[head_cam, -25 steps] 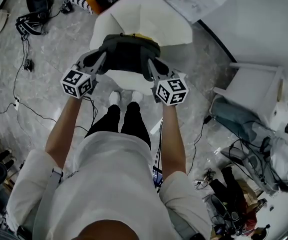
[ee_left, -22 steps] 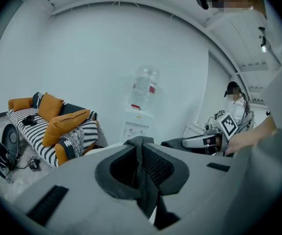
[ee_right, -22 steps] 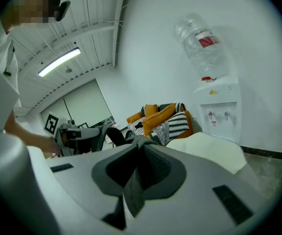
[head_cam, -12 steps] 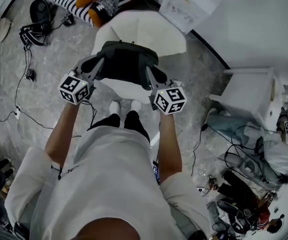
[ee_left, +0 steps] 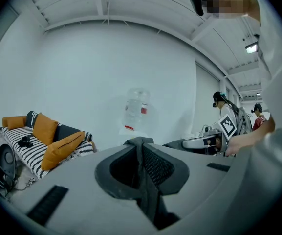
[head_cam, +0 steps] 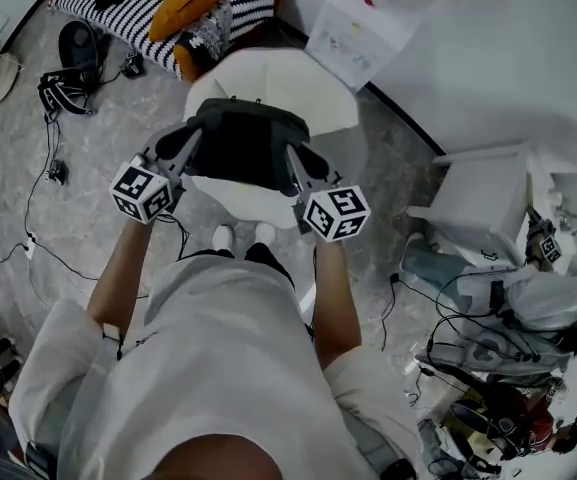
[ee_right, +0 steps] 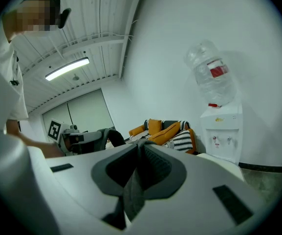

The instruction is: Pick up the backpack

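Note:
A dark grey backpack (head_cam: 244, 146) hangs between my two grippers, above a white rounded seat (head_cam: 298, 76). My left gripper (head_cam: 184, 144) holds its left side and my right gripper (head_cam: 302, 162) its right side. In the left gripper view the jaws are shut on a dark fabric strap (ee_left: 149, 199), which runs down out of the pinch. The right gripper view shows the same: a dark strap (ee_right: 130, 195) is pinched between the closed jaws. Each gripper's marker cube shows in the other's view.
A water dispenser (head_cam: 360, 26) with its bottle stands against the white wall behind the seat. A striped sofa with orange cushions (head_cam: 173, 3) is at the top left. A white side table (head_cam: 490, 196), bags and cables crowd the right. A headset (head_cam: 63, 76) and cables lie on the floor at left.
Both grippers have risen together with the backpack, which now hangs higher over the white seat. The grip on the straps has not changed.

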`<state>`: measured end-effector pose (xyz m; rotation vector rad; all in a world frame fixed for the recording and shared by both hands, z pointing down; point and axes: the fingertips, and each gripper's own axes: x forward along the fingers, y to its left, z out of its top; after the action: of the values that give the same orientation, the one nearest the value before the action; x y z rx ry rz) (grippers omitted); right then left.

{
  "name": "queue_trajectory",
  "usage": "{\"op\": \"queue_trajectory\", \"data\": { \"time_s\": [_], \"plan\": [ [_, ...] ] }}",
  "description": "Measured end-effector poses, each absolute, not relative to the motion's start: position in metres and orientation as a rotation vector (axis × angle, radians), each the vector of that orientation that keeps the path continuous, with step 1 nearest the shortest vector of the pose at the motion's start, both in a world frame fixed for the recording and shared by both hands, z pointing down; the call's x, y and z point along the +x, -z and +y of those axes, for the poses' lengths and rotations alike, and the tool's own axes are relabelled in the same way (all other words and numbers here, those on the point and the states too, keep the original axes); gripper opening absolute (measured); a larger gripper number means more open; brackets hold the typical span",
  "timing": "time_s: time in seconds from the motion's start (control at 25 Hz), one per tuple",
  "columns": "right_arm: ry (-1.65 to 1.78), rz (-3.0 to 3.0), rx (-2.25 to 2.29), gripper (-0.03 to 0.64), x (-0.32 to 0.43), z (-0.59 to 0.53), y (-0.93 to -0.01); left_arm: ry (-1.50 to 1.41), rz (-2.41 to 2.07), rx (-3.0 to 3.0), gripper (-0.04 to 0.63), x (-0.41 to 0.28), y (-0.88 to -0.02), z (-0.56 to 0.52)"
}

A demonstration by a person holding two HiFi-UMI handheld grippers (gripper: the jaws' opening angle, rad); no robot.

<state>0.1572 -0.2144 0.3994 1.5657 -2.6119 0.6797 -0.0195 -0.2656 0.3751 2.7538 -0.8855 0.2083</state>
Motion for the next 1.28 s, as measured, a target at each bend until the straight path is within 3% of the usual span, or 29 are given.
{"op": "queue_trajectory", "data": {
  "time_s": [1.28],
  "plan": [
    [-0.411,-2.822,1.594,0.043,0.161,-0.222,-0.244,0.080,-0.878,3.001,0.034,-0.020,-0.227,-0.266]
  ]
}}
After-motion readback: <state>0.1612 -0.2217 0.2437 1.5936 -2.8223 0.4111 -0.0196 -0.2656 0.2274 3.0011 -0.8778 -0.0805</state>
